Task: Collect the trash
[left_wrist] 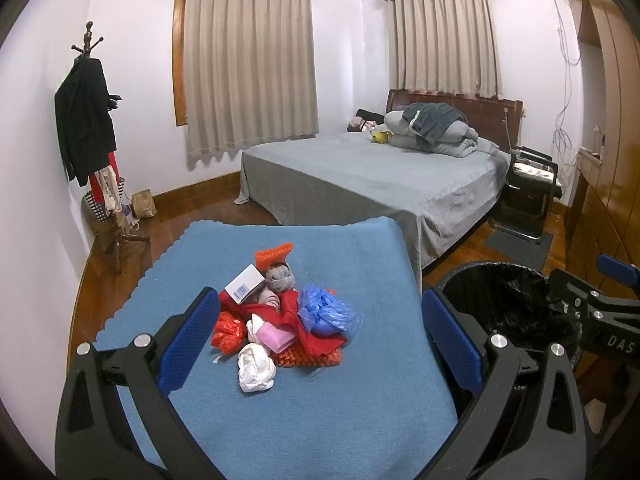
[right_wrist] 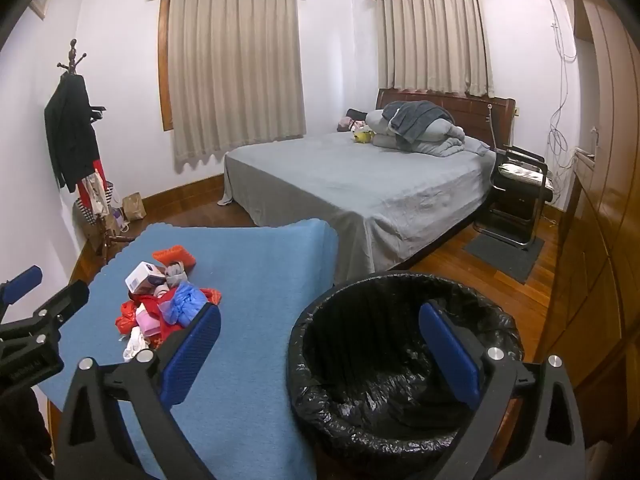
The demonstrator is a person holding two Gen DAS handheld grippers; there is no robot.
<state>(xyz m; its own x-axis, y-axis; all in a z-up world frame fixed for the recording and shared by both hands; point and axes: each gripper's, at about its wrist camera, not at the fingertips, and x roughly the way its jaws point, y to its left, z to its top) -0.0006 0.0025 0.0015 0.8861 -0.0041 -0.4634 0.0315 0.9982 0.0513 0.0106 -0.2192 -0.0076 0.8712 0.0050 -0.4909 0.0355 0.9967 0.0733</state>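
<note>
My left gripper (left_wrist: 316,332) has its jaws apart, empty, over the trash pile (left_wrist: 280,316) at frame centre on the blue cloth (left_wrist: 320,420). My right gripper (right_wrist: 320,352) gapes too, above the black-lined bin (right_wrist: 400,408), lower right.

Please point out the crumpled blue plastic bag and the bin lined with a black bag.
Crumpled blue plastic bag (left_wrist: 326,310), left wrist view, middle of the crumple.
Bin lined with a black bag (right_wrist: 400,364), right wrist view, inner liner.

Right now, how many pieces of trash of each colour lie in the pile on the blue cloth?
Red or orange: 4, including the red plastic bag
White: 2, the box and a wad
Blue: 1, the bag
Pink: 1
Grey: 1
Total: 9, roughly, as pieces overlap.
</note>
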